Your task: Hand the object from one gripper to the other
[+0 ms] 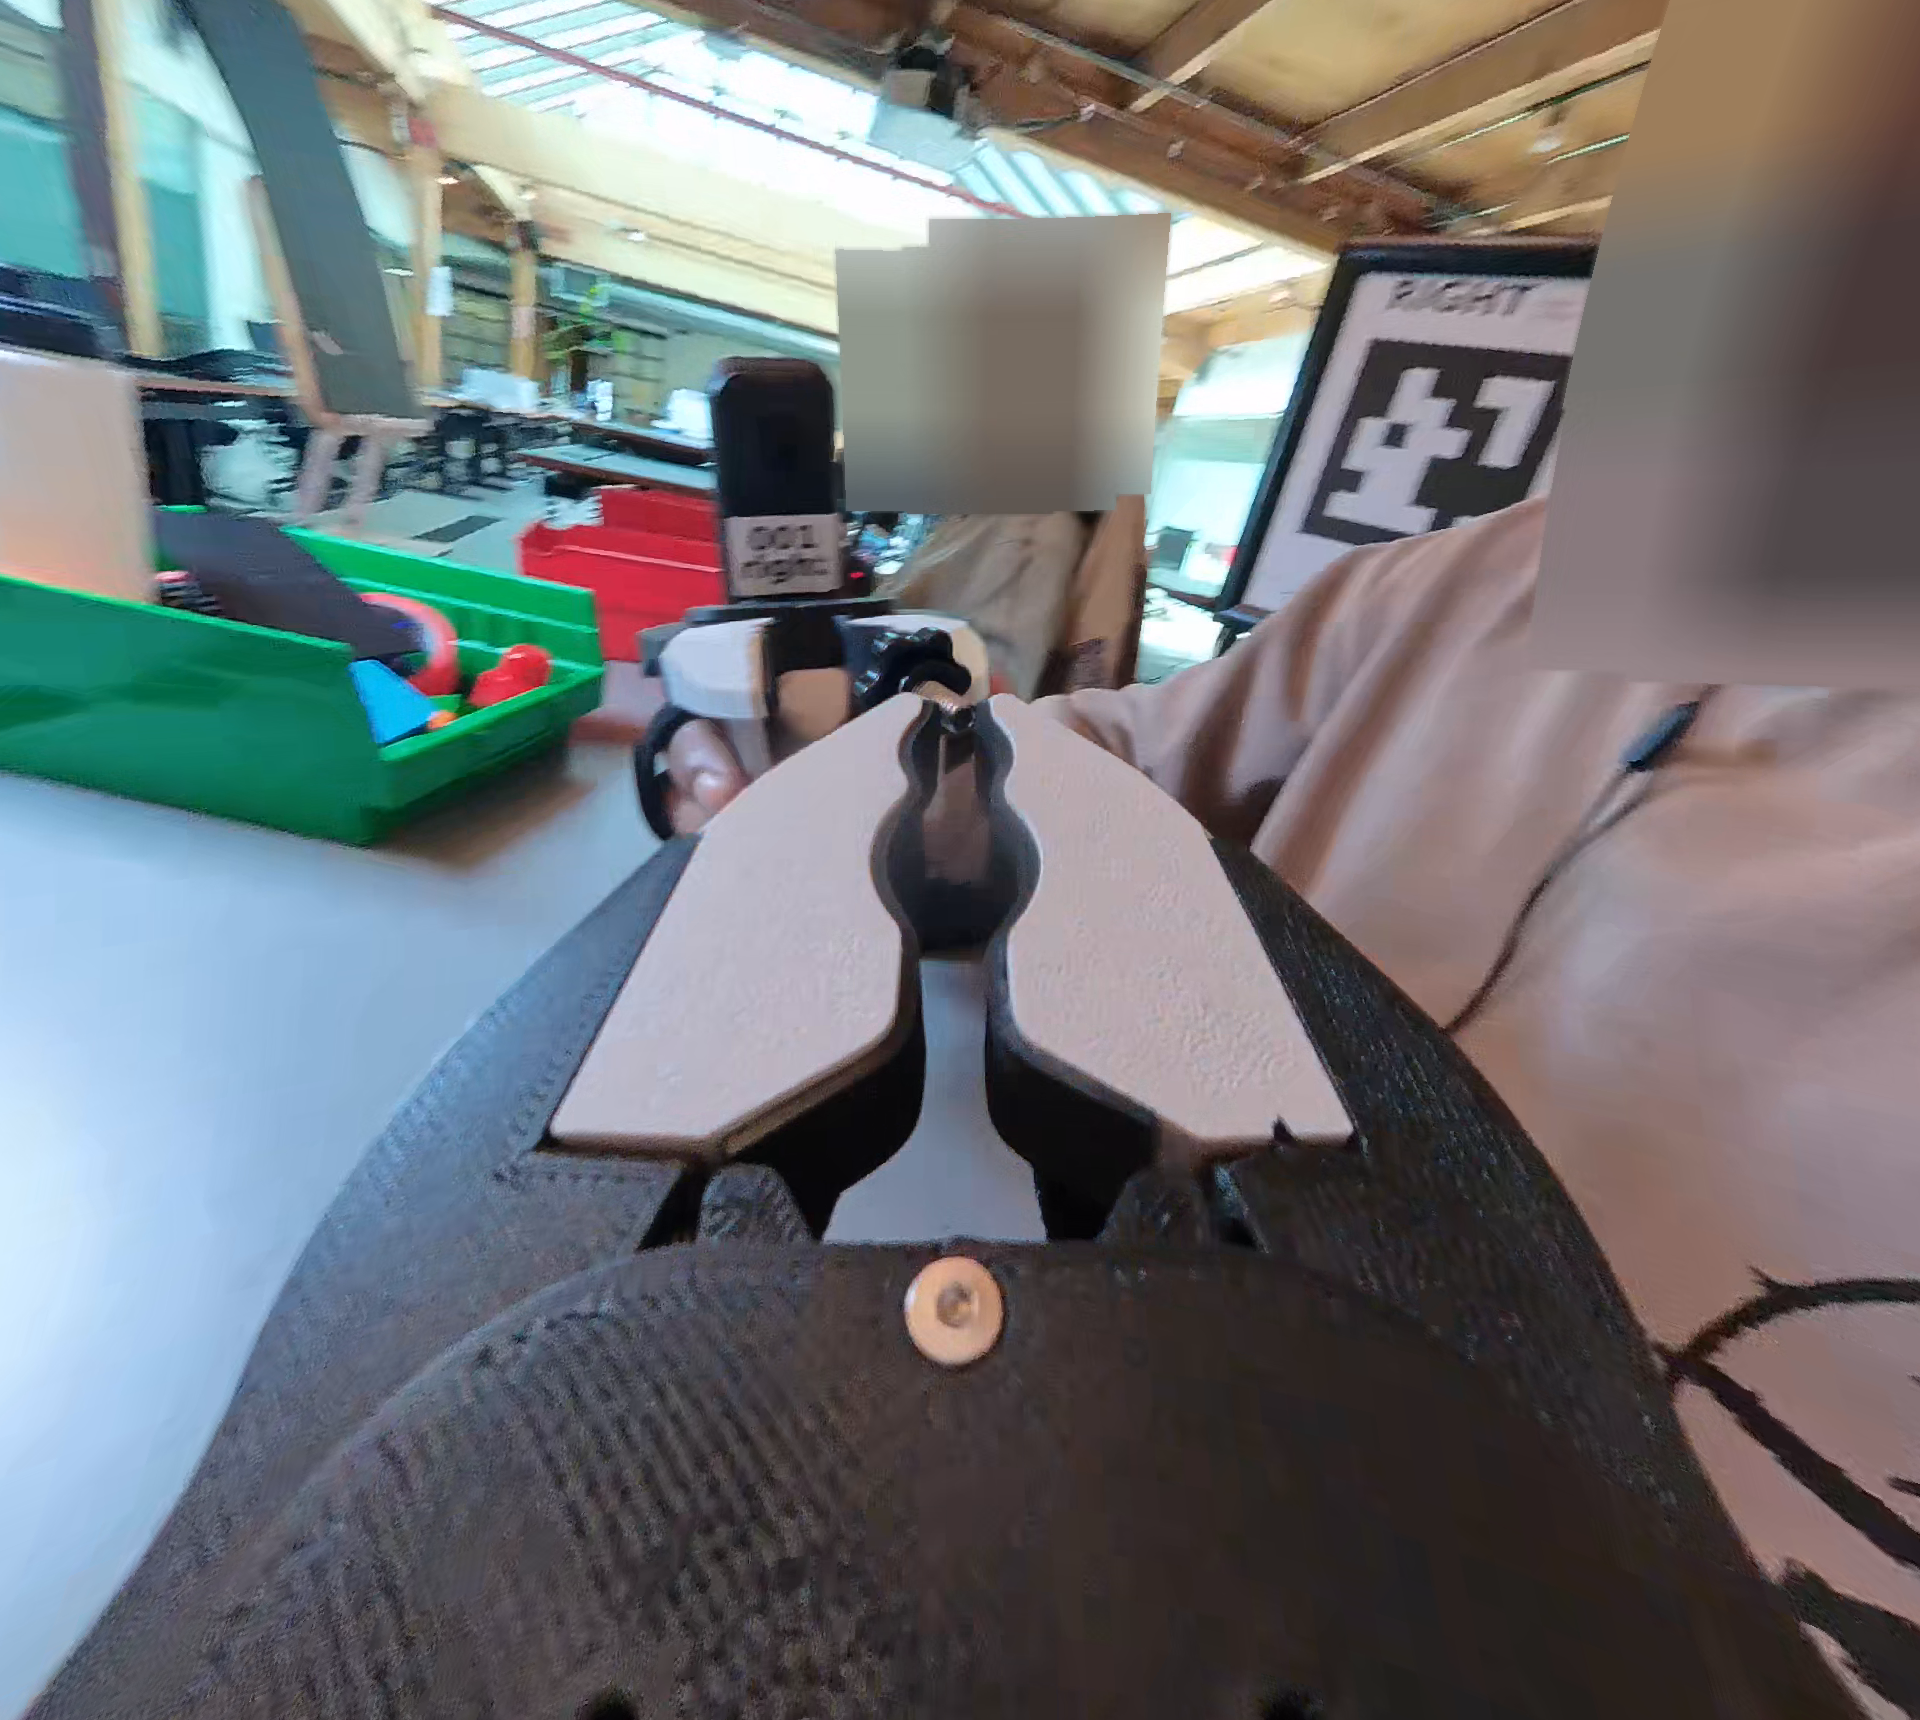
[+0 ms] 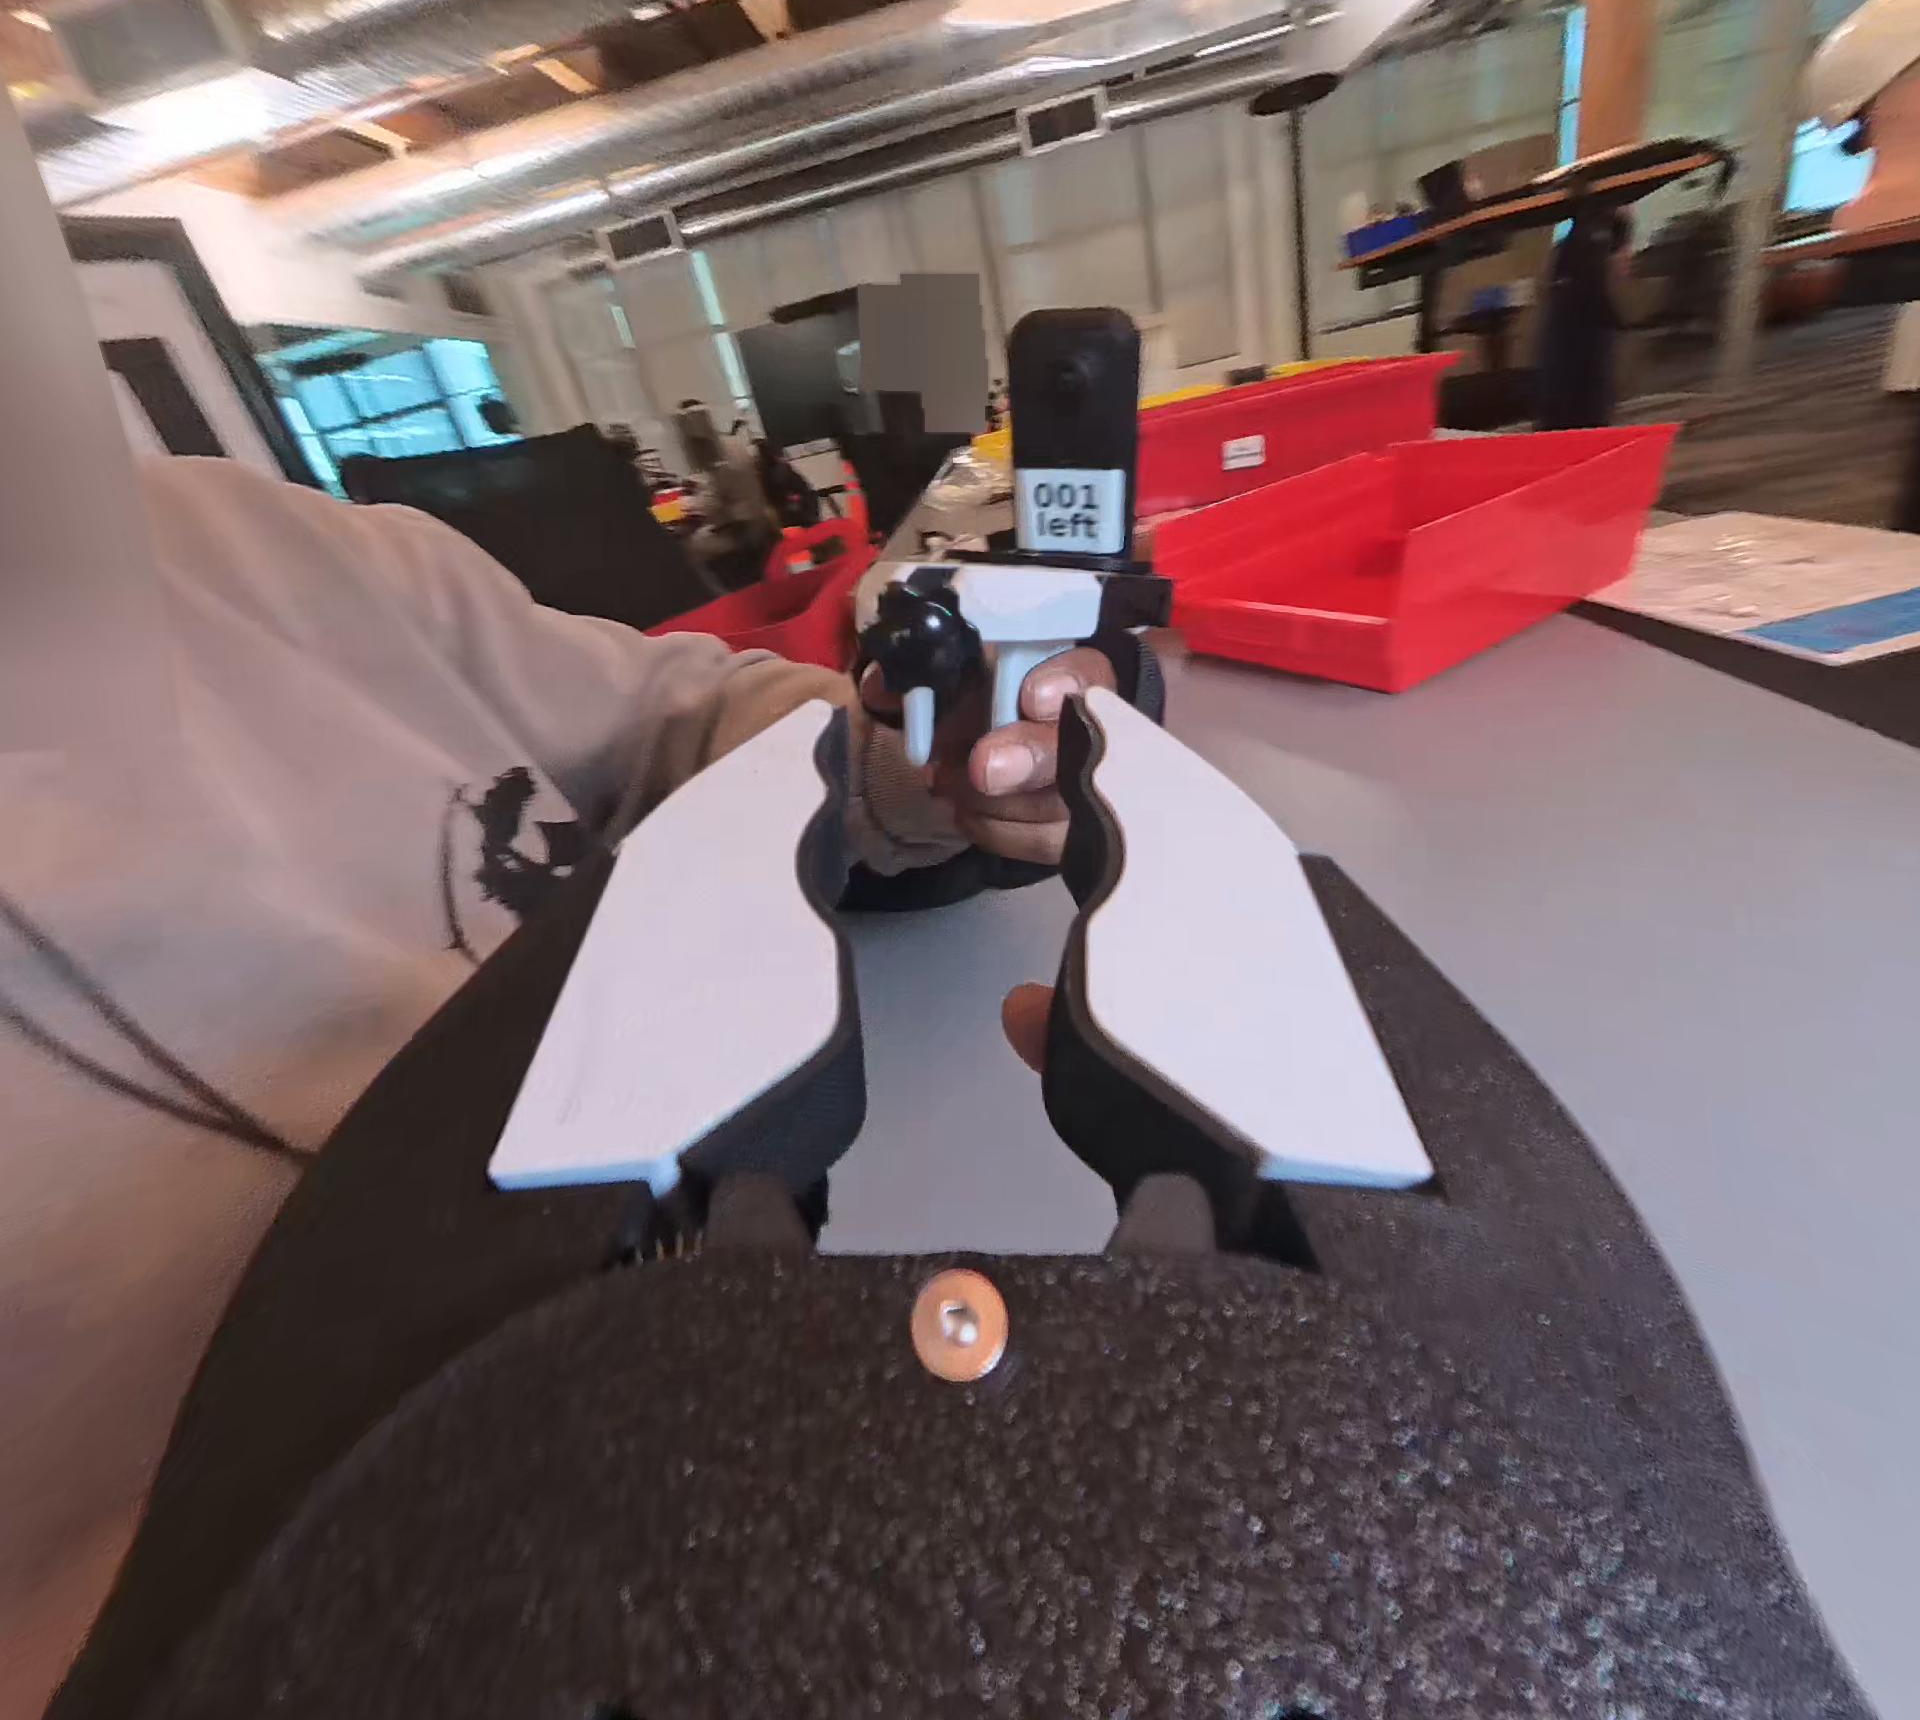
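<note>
My left gripper is shut on a black star knob with a metal stud. The stud's end shows between the fingertips, and the black knob head sticks out past them. The right wrist view shows the knob at the front of the left gripper, its pale stud pointing down. My right gripper is open and empty, facing the left one, with the knob a short way beyond its tips. It also shows in the left wrist view. Both are held above the grey table.
A green bin of toys stands on the table at left, with red bins behind it. More red bins and paper sheets lie at right. A person's beige sleeve and a black-and-white marker board are close by. Left and right tips are no more than a few centimetres apart.
</note>
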`<act>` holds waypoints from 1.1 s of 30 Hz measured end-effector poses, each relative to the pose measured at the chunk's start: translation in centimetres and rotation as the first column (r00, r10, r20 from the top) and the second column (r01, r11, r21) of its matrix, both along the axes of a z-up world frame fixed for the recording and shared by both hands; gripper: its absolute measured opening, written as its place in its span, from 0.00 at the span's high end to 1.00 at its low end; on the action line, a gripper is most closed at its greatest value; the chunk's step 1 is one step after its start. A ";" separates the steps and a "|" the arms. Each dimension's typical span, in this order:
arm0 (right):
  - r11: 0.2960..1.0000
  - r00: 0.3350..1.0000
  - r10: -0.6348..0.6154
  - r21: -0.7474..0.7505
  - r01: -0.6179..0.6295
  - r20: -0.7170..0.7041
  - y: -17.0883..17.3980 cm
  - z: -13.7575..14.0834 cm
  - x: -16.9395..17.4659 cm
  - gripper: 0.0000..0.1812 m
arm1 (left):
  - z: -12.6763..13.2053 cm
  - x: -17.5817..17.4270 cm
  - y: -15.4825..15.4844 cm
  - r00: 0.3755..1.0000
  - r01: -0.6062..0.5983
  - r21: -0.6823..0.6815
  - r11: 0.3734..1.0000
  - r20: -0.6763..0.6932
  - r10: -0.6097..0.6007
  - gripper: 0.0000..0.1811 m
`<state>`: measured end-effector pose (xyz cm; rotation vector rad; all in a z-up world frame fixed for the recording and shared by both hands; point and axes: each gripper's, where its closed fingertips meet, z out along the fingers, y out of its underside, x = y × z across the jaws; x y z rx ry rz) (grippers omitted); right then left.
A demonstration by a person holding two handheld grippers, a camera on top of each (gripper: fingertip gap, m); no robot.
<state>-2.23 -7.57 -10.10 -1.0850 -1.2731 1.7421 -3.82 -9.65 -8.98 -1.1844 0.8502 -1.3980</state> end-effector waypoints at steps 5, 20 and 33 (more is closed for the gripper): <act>0.978 0.984 0.176 -0.114 -0.172 0.027 -2.3 -1.1 -0.3 0.79 | -0.6 1.0 -1.4 0.995 0.103 -0.007 0.995 -0.015 -0.103 0.97; 0.988 0.993 -0.118 0.098 0.117 0.002 0.0 -1.3 -1.2 0.91 | -2.1 0.3 2.1 0.993 -0.094 -0.079 0.992 -0.076 0.088 0.95; 0.288 0.709 -0.677 0.814 0.504 -0.199 4.8 -4.2 -2.2 0.91 | -5.3 -0.1 5.9 0.884 -0.424 -0.132 0.896 -0.273 0.379 0.97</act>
